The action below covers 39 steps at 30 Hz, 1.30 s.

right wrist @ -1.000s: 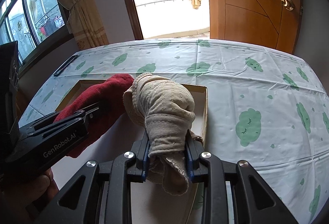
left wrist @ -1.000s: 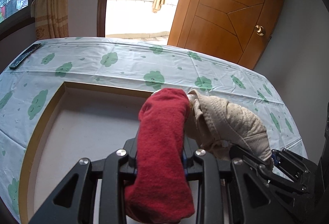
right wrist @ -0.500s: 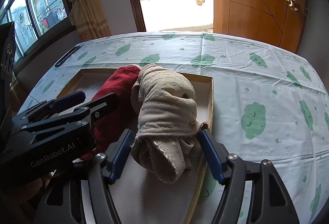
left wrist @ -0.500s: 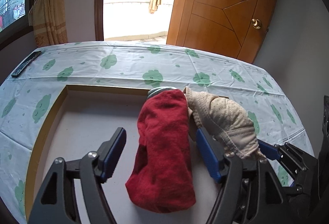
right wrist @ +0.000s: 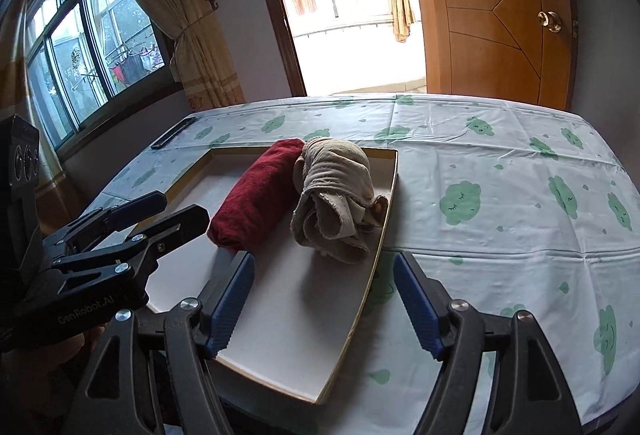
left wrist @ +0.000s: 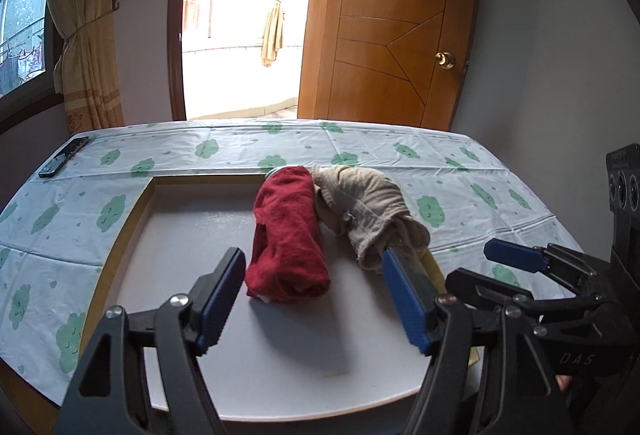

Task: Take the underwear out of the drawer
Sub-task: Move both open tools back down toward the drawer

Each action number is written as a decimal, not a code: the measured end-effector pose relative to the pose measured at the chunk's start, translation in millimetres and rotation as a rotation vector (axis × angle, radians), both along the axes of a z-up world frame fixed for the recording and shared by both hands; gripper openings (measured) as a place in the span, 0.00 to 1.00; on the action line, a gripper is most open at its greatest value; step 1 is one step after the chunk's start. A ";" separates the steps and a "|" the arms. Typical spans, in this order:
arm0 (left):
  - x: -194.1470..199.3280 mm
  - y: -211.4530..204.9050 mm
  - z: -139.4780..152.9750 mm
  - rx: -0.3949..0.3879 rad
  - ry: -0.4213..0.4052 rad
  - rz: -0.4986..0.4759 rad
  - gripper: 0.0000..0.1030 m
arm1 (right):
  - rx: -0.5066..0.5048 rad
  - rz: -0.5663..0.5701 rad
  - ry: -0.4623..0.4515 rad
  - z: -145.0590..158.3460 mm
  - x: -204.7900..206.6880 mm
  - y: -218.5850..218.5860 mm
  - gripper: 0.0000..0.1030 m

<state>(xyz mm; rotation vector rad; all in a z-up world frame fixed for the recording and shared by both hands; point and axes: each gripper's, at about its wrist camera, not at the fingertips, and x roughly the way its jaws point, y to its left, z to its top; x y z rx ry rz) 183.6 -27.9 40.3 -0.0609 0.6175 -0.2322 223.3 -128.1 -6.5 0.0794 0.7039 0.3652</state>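
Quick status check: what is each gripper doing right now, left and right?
Left gripper: open, jaws just spread, holding nothing; red underwear lies ahead in the drawer.
Right gripper: open, jaws just widened, holding nothing; beige underwear lies ahead.

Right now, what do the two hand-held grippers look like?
Both look alike: the left hand-held gripper and the right hand-held gripper have black skeletal frames with silver screws and blue ribbed pads. In the right wrist view, the left one's body reads "GenRobot.AI".
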 end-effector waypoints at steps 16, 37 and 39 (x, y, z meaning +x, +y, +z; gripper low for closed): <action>-105.9 10.1 -2.8 -0.020 -0.060 -0.097 0.77 | 0.022 0.157 -0.047 -20.6 -109.4 -10.1 0.74; -191.8 69.1 -71.1 -0.028 0.023 0.002 0.89 | -0.013 0.313 -0.039 -53.4 -190.8 3.7 0.77; -195.9 74.0 -79.6 -0.034 0.044 0.003 0.89 | -0.030 0.326 -0.022 -62.6 -194.7 6.5 0.77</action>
